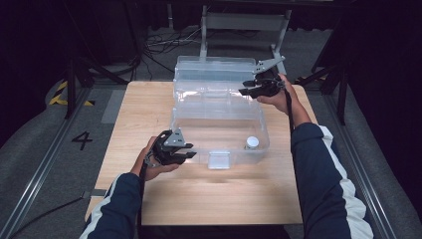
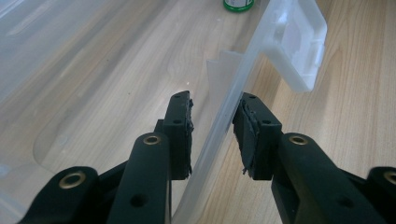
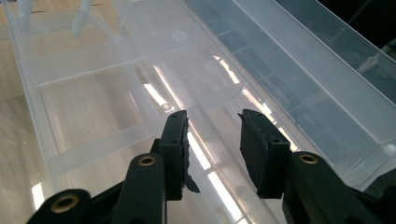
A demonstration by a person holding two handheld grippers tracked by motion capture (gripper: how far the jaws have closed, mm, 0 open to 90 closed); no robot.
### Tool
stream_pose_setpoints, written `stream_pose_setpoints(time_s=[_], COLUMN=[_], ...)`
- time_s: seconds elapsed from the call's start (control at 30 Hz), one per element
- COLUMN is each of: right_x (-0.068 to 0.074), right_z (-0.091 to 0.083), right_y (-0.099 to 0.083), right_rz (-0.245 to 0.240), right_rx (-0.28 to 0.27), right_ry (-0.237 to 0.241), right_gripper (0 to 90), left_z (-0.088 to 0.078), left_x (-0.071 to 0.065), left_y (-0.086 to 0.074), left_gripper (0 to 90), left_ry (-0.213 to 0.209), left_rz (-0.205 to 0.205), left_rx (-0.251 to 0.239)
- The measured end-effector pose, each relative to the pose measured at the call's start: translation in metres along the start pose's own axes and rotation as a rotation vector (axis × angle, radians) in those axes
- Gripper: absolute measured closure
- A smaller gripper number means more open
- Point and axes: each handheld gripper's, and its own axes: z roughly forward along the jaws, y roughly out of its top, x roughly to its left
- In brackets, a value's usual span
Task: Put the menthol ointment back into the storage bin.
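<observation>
While both grippers worked at the clear box [image 1: 185,124], its lid [image 1: 214,74] stood open.
Left gripper [image 2: 212,133] straddled the box's front wall, jaws part-open, not pressing; right gripper [image 3: 212,151] hovered half-open over the lid, holding nothing.

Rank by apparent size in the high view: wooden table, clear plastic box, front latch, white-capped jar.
1. wooden table
2. clear plastic box, lid open
3. front latch
4. white-capped jar, only slightly smaller than the latch, so that order is unsure.

High view overhead, facing forward-down; tool views close (both share clear box [image 1: 219,117]).
</observation>
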Motion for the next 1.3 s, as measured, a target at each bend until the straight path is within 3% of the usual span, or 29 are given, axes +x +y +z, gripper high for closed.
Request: stream_pose_setpoints(time_s=[0.3, 0.6, 1.3], right_x=[-0.0050, -0.0099, -0.0086], right_z=[-0.0021, -0.0026, -0.0058], right_y=[-0.0005, -0.0003, 0.0028], right_rz=[-0.010, -0.054, -0.096], right_rx=[-0.001, -0.005, 0.008], right_ry=[0.047, 0.096, 0.124], right_gripper=[68.4, 74.4, 79.4], left_z=[0.0002, 0.0006, 0.0010], left_x=[0.0012, 0.0013, 0.0027], left_y=[-0.0004, -0.0005, -0.0006], left_gripper=[68.3, 68.6, 69.5], left_ry=[-0.008, -0.008, -0.017], left_rz=[0.008, 0.000, 0.002], left_rx=[-0.002, -0.005, -0.005])
